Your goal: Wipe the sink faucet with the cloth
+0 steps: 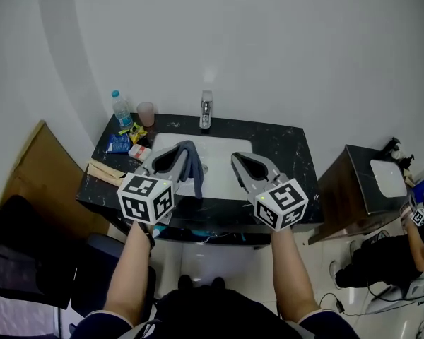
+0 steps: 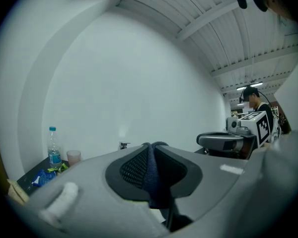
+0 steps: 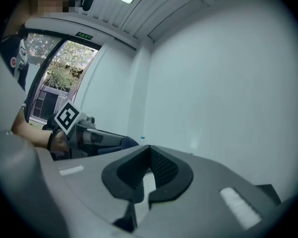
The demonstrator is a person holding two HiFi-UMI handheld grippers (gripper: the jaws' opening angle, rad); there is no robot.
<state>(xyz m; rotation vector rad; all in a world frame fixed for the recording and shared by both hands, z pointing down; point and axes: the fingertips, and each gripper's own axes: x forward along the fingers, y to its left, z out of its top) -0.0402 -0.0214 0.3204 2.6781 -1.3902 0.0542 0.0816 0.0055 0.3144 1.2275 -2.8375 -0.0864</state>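
Your left gripper point(image 1: 183, 150) is clamped on the dark cloth point(image 1: 196, 175), which hangs over the sink point(image 1: 222, 152), ready for wiping. Your right gripper point(image 1: 234, 158) is closed and empty. The faucet point(image 1: 206, 110) stands beyond, untouched.

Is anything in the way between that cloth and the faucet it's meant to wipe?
Nothing visible does. The cloth, pinched in the left hand-held gripper, hangs over the basin, and only open basin lies between it and the faucet. The bottle and cup stand off to the left.
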